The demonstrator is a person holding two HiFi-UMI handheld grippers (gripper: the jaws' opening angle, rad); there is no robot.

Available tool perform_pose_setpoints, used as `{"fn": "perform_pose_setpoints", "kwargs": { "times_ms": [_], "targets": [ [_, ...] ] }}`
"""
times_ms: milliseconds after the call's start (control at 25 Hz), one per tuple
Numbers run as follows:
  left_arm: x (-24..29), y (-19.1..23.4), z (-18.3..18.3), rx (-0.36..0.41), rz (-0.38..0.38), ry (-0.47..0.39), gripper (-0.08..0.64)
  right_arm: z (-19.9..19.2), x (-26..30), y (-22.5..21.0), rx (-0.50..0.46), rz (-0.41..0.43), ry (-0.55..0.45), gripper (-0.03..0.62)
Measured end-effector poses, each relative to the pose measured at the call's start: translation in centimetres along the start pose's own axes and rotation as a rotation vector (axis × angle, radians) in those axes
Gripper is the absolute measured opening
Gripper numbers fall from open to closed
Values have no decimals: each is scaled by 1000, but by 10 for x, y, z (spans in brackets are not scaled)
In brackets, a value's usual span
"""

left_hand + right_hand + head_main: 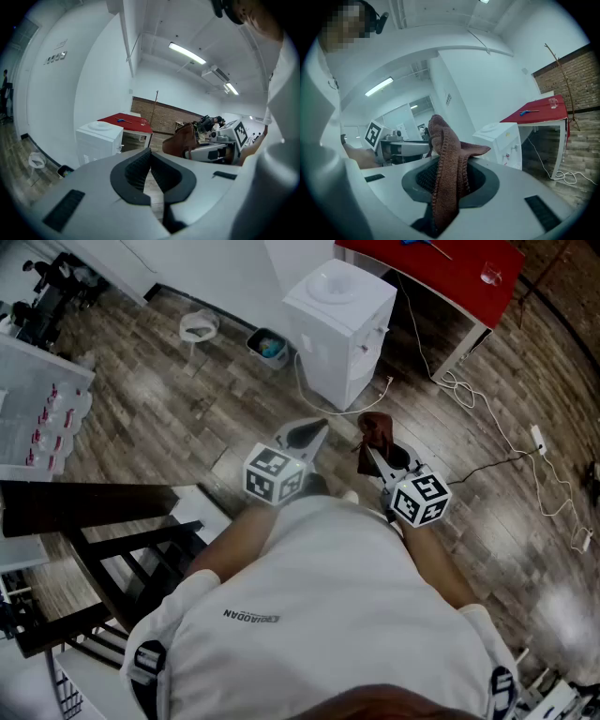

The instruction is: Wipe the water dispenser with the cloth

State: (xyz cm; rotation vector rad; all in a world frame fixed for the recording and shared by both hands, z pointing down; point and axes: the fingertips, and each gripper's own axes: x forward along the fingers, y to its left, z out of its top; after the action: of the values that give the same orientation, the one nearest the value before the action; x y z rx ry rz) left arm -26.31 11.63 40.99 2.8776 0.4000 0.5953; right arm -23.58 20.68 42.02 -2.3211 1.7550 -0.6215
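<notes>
The white water dispenser (339, 326) stands on the wood floor ahead of me, against the wall beside the red table (441, 268); it also shows as a white box (99, 139) in the left gripper view and as a white box (501, 139) in the right gripper view. My right gripper (372, 454) is shut on a brown cloth (375, 430), which sticks up between its jaws as brown cloth (447, 171). My left gripper (315, 431) is shut with nothing in it, its pads (151, 169) pressed together. Both grippers are held up, well short of the dispenser.
A white cable (487, 418) runs across the floor right of the dispenser, under the red table. A small bin (269, 346) and a white stand (198, 329) sit left of it. A dark wooden chair (103, 549) is at my left.
</notes>
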Motion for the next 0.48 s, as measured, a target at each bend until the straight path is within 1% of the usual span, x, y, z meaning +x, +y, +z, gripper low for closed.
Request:
{"fn": "perform_pose_setpoints", "kwargs": {
  "times_ms": [280, 480],
  "targets": [
    [0, 0, -1, 0, 0, 3, -3, -2, 1, 0, -3, 3, 6, 86],
    [-3, -1, 0, 2, 0, 0, -3, -1, 0, 3, 14, 10, 1, 86]
  ]
}}
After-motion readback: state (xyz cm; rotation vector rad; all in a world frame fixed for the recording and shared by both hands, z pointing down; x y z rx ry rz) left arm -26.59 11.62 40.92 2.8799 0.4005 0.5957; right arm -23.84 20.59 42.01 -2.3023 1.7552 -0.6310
